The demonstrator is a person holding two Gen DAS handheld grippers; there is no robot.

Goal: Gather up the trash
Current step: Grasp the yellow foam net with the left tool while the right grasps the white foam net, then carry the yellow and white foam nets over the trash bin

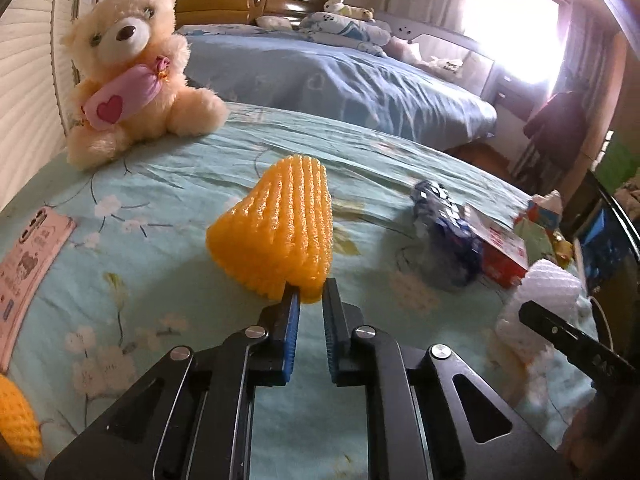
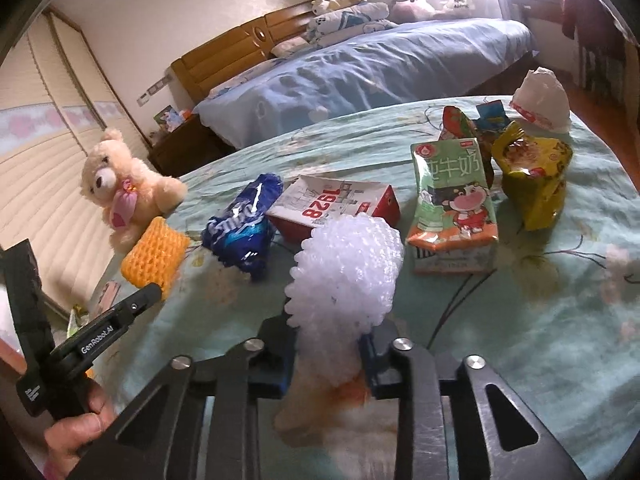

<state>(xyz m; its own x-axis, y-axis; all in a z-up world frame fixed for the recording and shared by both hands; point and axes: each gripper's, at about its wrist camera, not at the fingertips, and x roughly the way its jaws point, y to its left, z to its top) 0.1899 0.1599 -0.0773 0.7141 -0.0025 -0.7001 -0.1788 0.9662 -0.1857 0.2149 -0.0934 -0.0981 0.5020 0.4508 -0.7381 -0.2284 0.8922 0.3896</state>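
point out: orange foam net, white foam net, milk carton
orange foam net [image 1: 276, 224], left wrist view, middle of ribbed side
white foam net [image 2: 348, 268], right wrist view, bulging top
milk carton [image 2: 454, 196], right wrist view, printed front

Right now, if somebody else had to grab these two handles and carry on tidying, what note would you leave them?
Left gripper: jaws closed on the edge of the orange foam net.
Right gripper: jaws closed on the white foam net.
On the bedspread lie the blue wrapper, red-and-white carton, milk carton, yellow packet, white bag and a second orange net.
Done: both nets gripped. No bin is in view.
Left: drop these two off, then collect the rest. Leave the teddy bear alone.
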